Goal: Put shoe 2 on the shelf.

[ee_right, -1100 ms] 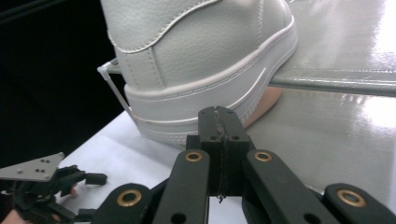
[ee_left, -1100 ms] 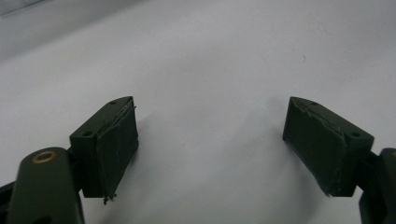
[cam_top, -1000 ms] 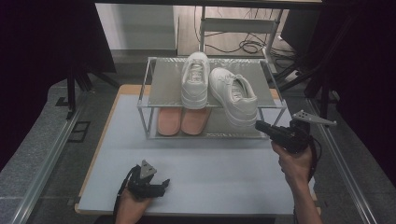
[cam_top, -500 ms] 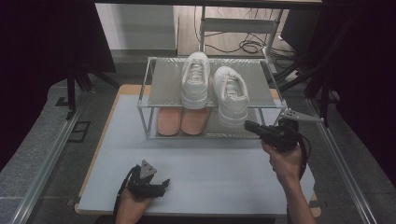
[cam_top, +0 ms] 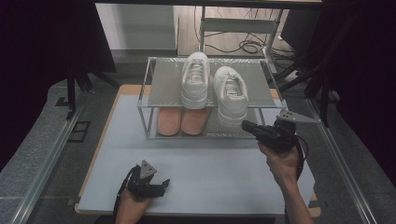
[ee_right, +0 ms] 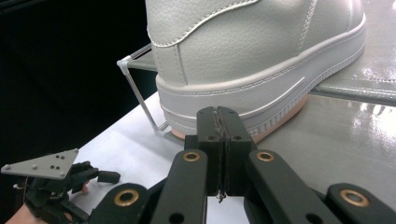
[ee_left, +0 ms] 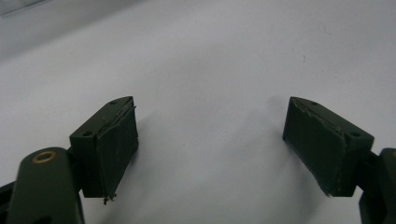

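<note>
Shoe-straightening step, by my read: R gripper (cam_top: 248,126) has its jaws pressed tight together w/ nothing between, tip right at the heel of the right white sneaker (cam_top: 230,93). That sneaker sits on the top shelf of the wire rack (cam_top: 152,77), toward the shelf's right front edge, heel overhanging the front rail, a bit askew next to its mate, the left white sneaker (cam_top: 195,79), which lies more toward mid-shelf. Right gripper view puts the closed jaws just below the heel sole; can't tell if touching.

Pair of pink insoles (cam_top: 181,120) lies on the lower shelf, front-left part.

L gripper (cam_top: 159,187) rests at the bench's near edge, left of centre, jaws wide apart, holding nothing.

Next move prob. calls for a gentle heel nudge back onto the shelf; careful not to tip it off the front.
</note>
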Available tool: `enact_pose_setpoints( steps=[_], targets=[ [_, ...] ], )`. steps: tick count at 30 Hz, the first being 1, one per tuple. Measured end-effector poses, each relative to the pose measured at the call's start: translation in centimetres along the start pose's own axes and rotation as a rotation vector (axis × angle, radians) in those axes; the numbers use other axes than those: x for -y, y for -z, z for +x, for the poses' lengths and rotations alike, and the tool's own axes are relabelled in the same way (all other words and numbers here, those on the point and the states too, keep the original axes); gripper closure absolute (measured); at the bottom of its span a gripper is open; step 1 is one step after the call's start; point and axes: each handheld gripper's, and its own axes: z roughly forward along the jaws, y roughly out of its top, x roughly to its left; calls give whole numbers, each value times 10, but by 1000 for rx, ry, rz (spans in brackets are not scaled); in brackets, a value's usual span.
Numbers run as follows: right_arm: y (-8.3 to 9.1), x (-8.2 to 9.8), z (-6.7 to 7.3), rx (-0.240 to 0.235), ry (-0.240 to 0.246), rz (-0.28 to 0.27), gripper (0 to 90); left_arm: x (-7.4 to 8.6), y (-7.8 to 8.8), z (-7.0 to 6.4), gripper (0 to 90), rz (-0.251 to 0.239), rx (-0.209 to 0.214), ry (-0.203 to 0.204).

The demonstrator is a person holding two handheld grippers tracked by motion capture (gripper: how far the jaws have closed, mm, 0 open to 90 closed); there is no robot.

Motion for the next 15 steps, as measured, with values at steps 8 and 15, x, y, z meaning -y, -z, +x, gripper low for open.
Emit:
enact_pose_setpoints(
  steps=[8,15],
  targets=[
    [-12,-2,4,33,1,-4,888,0,0,0,179,0,-1,-1],
    [-24,-3,2,38,-19,-14,891,0,0,0,180,-2,-1,-1]
  ],
)
